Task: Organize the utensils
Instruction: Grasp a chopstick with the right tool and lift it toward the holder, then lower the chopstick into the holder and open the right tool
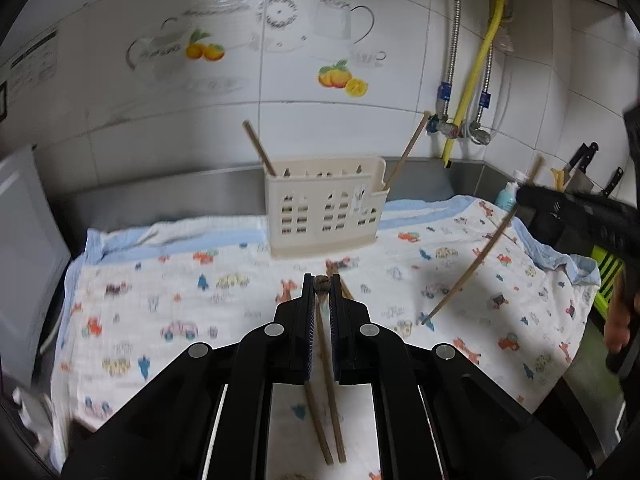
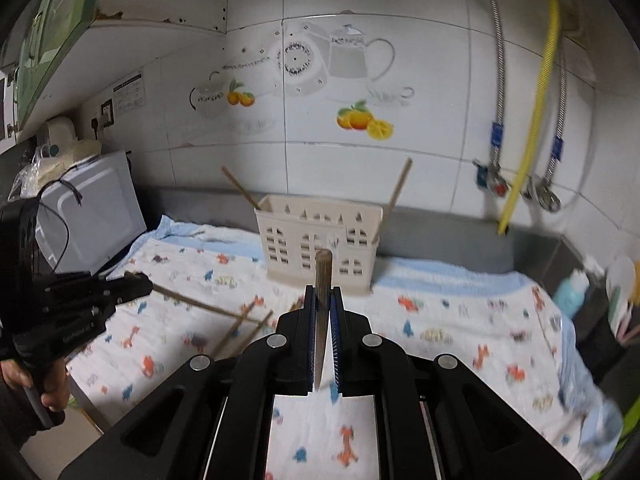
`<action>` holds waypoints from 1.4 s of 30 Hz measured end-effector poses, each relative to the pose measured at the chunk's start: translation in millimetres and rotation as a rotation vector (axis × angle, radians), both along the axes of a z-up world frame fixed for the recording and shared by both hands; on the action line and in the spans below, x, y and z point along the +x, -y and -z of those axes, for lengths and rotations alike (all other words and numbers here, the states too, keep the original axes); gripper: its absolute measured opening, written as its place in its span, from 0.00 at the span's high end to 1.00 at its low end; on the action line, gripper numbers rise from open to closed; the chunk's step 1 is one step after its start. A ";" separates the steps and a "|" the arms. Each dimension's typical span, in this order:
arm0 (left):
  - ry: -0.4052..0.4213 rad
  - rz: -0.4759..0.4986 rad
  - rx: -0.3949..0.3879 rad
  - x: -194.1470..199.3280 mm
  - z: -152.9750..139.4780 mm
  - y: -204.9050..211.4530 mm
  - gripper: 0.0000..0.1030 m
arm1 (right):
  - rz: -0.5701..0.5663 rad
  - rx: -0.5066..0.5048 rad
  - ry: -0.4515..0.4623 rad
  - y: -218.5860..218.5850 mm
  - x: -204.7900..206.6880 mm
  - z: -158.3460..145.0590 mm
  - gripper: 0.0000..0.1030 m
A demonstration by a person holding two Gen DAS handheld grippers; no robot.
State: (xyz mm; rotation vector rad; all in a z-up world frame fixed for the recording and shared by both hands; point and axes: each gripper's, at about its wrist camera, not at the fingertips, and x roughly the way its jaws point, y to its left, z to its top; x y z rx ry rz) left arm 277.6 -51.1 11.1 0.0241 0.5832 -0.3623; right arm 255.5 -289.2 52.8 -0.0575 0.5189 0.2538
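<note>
A cream plastic utensil holder (image 1: 324, 208) stands at the back of a patterned cloth (image 1: 224, 304); one wooden chopstick (image 1: 258, 148) leans out of its left end and another (image 1: 406, 152) out of its right end. My left gripper (image 1: 321, 286) is shut on a wooden chopstick (image 1: 326, 356) above the cloth, in front of the holder. My right gripper (image 2: 322, 296) is shut on another chopstick (image 2: 322, 280), held upright in front of the holder (image 2: 320, 244). That chopstick (image 1: 470, 268) hangs tilted at the right of the left wrist view. Loose chopsticks (image 2: 236, 322) lie on the cloth.
A white microwave (image 2: 92, 212) stands at the left. Hoses and a yellow pipe (image 2: 532, 120) run down the tiled wall at the right. A blue bottle (image 2: 570, 292) and knives (image 1: 580, 168) sit at the right end of the steel counter.
</note>
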 end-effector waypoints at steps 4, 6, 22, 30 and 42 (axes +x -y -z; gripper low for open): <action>0.007 0.024 0.024 18.3 -12.5 8.1 0.94 | -0.012 0.017 0.007 0.8 29.4 -25.8 0.93; 0.010 0.030 0.034 28.8 -20.0 11.9 0.94 | -0.010 0.026 0.022 0.6 46.2 -41.5 0.93; 0.121 0.040 0.018 77.8 -89.7 17.9 0.94 | 0.116 -0.013 0.113 -4.8 171.6 -87.7 0.93; 0.231 0.033 0.003 95.9 -137.4 26.4 0.94 | 0.112 -0.021 0.040 -12.2 204.6 -50.8 0.93; 0.299 -0.061 -0.052 145.6 -154.5 31.2 0.94 | 0.100 -0.059 0.017 -11.9 211.7 -31.6 0.93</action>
